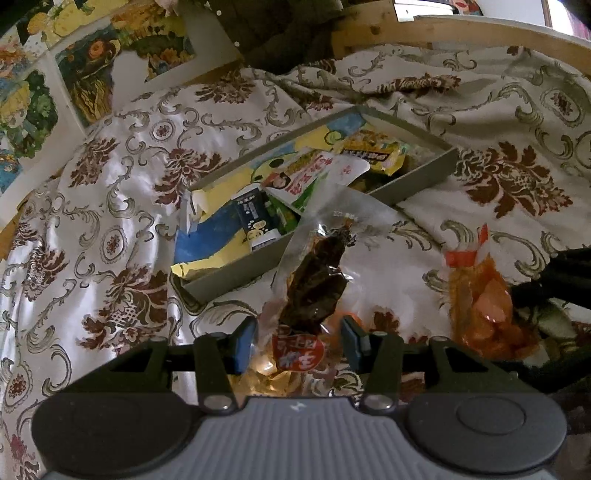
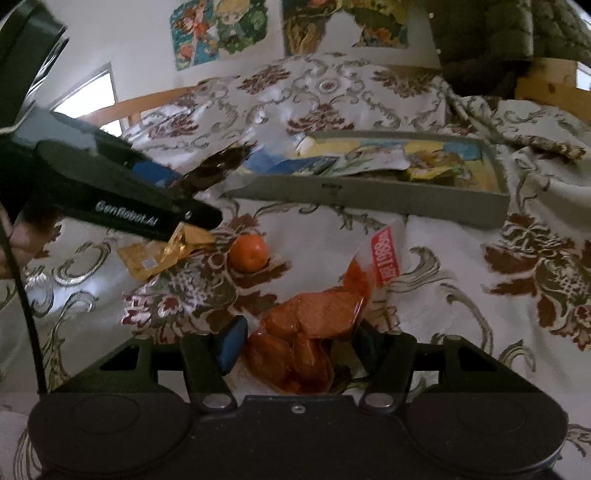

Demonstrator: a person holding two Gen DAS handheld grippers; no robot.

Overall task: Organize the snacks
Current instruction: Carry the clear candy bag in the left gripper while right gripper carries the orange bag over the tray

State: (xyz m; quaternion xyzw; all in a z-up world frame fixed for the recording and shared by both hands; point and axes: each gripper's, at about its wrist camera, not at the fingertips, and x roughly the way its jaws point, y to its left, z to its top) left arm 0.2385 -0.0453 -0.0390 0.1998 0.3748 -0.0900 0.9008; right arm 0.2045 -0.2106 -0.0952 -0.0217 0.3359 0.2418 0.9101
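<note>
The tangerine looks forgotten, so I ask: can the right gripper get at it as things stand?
Probably not yet. The right gripper has the orange snack bag between its fingers, so it is occupied. The tangerine lies bare on the cloth ahead, nothing over it, so the path itself looks free.

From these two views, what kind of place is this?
Probably a bedroom at home: a floral bedspread lies rumpled over a wooden bed frame, and cartoon posters hang on the wall. A snack box sits on the bedspread.

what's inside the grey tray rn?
Grey tray holds a yellow snack pack, a red-green-white packet and a dark blue packet on cartoon-print lining. Anything beneath those packets is hidden.
</note>
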